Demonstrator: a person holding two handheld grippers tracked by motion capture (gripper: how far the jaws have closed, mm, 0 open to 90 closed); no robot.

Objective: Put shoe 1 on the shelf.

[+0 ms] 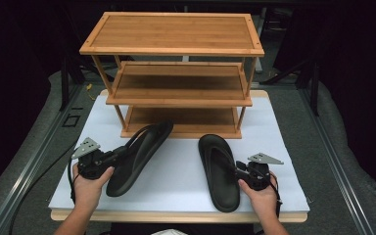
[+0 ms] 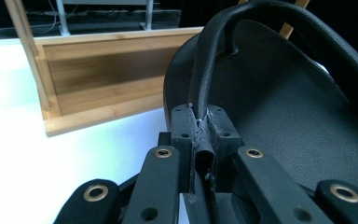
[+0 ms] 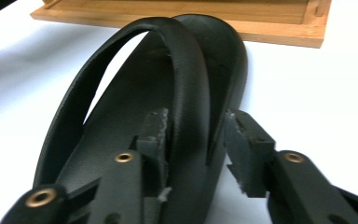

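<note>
Two black flip-flops lie on a white board (image 1: 176,171) in front of a bamboo shoe rack (image 1: 176,93). My left gripper (image 1: 120,152) is shut on the strap (image 2: 209,60) of the left flip-flop (image 1: 137,156), pinching it flat between the pads (image 2: 221,128). That flip-flop's side is tilted up, and its toe points at the rack's bottom shelf (image 2: 98,79). My right gripper (image 1: 237,171) stands open astride the near strap (image 3: 186,70) of the right flip-flop (image 1: 219,171), which lies flat. Its left pad (image 3: 156,130) sits against the strap, while a gap shows beside the right pad (image 3: 247,144).
The rack has three shelves; its lowest shelf (image 1: 181,122) sits just beyond the flip-flops' toes. The board rests on a wooden tabletop (image 1: 176,215) with grey floor and metal rails at both sides. Cables trail from the left gripper off the board's left edge.
</note>
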